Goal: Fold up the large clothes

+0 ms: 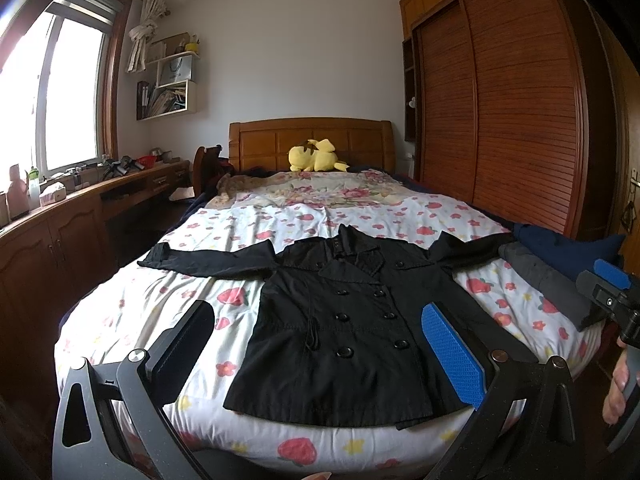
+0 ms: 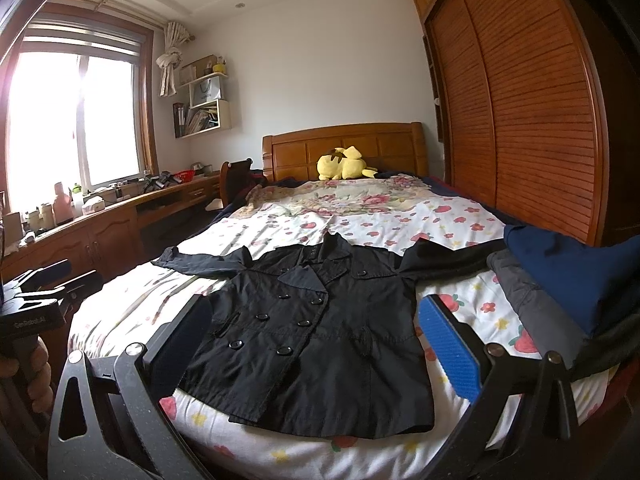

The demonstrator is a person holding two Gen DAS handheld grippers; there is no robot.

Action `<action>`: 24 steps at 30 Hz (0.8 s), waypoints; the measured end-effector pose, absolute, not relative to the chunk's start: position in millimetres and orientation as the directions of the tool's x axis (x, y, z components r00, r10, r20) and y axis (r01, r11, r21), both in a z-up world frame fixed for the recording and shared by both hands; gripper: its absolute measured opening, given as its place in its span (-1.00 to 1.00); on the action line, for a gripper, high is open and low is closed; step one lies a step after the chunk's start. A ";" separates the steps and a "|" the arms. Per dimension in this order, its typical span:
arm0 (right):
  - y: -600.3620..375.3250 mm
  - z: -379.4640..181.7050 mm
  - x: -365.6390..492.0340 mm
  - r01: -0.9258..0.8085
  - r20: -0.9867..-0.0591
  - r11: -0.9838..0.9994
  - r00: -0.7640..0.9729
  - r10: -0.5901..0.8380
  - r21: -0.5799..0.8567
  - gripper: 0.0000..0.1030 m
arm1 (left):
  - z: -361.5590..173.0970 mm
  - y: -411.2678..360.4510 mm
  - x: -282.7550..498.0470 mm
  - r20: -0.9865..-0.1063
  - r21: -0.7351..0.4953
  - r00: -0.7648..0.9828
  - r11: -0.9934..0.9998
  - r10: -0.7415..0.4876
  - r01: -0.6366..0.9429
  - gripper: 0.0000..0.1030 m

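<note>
Black coat (image 1: 352,320) flat (both sleeves out).

We see a matt black cloth coat (image 1: 352,320) with glossy buttons, lying on a printed cotton-like sheet (image 1: 160,300). The wardrobe (image 1: 500,120) looks like ribbed, satin-finished wood.

A bed (image 1: 132,304) with a wooden headboard is covered by a white floral sheet. A black coat (image 1: 352,316) is laid flat on it, front up, sleeves spread. A yellow plush toy (image 1: 314,156) is seen by the headboard, and folded dark clothes (image 2: 560,280) at the right edge.
</note>
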State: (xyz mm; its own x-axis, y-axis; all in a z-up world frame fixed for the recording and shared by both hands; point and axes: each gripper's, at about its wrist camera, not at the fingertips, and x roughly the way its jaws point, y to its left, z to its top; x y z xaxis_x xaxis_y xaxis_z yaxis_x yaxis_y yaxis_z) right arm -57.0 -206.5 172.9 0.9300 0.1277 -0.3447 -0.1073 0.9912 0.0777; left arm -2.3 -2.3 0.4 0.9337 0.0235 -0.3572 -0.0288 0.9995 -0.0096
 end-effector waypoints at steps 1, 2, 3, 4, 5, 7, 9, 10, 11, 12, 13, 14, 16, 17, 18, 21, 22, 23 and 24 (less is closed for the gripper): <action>-206.1 172.9 -57.1 -0.106 -0.345 0.991 0.930 0.126 0.077 1.00 | 0.5 -2.3 -2.1 -0.358 -0.009 0.934 1.000 0.024 -0.029 1.00; -205.9 172.8 -57.1 -0.107 -0.345 0.991 0.930 0.127 0.076 1.00 | 0.7 -2.2 -2.2 -0.358 -0.009 0.933 1.000 0.024 -0.030 1.00; -206.4 172.6 -57.0 -0.107 -0.345 0.991 0.930 0.127 0.076 1.00 | 0.7 -2.1 -2.2 -0.357 -0.010 0.934 1.000 0.023 -0.029 1.00; -206.4 172.4 -57.1 -0.107 -0.345 0.991 0.930 0.127 0.076 1.00 | 0.7 -2.0 -2.1 -0.357 -0.009 0.934 1.000 0.024 -0.029 1.00; -206.3 172.3 -57.1 -0.108 -0.344 0.991 0.930 0.128 0.077 1.00 | 0.7 -1.9 -1.8 -0.358 -0.009 0.933 0.999 0.025 -0.030 1.00; -205.2 172.4 -56.5 -0.107 -0.345 0.991 0.930 0.127 0.076 1.00 | 0.6 -2.2 -2.2 -0.358 -0.010 0.933 1.000 0.024 -0.030 1.00; -205.6 172.6 -56.7 -0.107 -0.348 0.991 0.929 0.128 0.077 1.00 | 0.9 -2.5 -2.3 -0.359 -0.011 0.933 0.999 0.024 -0.030 1.00; -205.0 171.6 -57.4 -0.108 -0.347 0.991 0.929 0.128 0.076 1.00 | 1.0 -2.4 -2.5 -0.359 -0.011 0.933 0.999 0.024 -0.030 1.00; -204.7 171.5 -57.4 -0.108 -0.347 0.991 0.929 0.128 0.076 1.00 | 0.8 -2.5 -2.5 -0.358 -0.011 0.933 0.999 0.024 -0.030 1.00; -204.3 171.5 -57.4 -0.108 -0.348 0.991 0.929 0.128 0.076 1.00 | 0.9 -2.4 -2.4 -0.359 -0.009 0.933 0.999 0.026 -0.031 1.00; -205.0 171.4 -57.2 -0.108 -0.348 0.991 0.929 0.128 0.076 1.00 | 0.7 -2.0 -2.2 -0.360 -0.008 0.932 0.999 0.028 -0.034 1.00; -204.9 171.3 -57.1 -0.108 -0.348 0.991 0.929 0.127 0.075 1.00 | 0.3 -2.1 -1.4 -0.363 -0.008 0.931 0.999 0.030 -0.036 1.00; -204.1 171.2 -56.9 -0.109 -0.349 0.991 0.928 0.129 0.076 1.00 | 0.4 -1.7 -0.7 -0.365 -0.010 0.931 0.999 0.031 -0.037 1.00; -204.9 171.2 -57.0 -0.108 -0.348 0.991 0.929 0.128 0.076 1.00 | 0.3 -1.9 -0.8 -0.365 -0.011 0.930 0.999 0.030 -0.037 1.00; -205.1 171.2 -57.0 -0.107 -0.348 0.991 0.929 0.127 0.075 1.00 | 0.6 -2.0 -0.8 -0.366 -0.011 0.930 0.999 0.030 -0.037 1.00; -204.8 169.5 -56.8 -0.108 -0.350 0.991 0.928 0.128 0.076 1.00 | 1.0 -2.9 -0.2 -0.367 -0.010 0.930 0.999 0.030 -0.036 1.00; -204.1 168.7 -57.2 -0.108 -0.350 0.991 0.928 0.128 0.076 1.00 | 1.1 -3.1 -0.2 -0.368 -0.009 0.929 0.999 0.030 -0.036 1.00; -203.9 168.5 -57.3 -0.109 -0.351 0.991 0.927 0.129 0.076 1.00 | 0.8 -3.1 0.1 -0.369 -0.009 0.929 0.999 0.030 -0.036 1.00; -204.0 168.6 -57.1 -0.109 -0.351 0.991 0.927 0.129 0.076 1.00 | 0.8 -3.1 0.1 -0.369 -0.009 0.929 0.999 0.030 -0.036 1.00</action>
State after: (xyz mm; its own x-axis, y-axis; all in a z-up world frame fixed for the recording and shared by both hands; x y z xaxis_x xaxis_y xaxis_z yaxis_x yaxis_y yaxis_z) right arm -57.1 -204.0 168.6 0.9275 0.1291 -0.3510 -0.1091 0.9911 0.0761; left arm 0.1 -3.1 0.8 0.9289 0.0298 -0.3692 -0.0357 0.9993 -0.0093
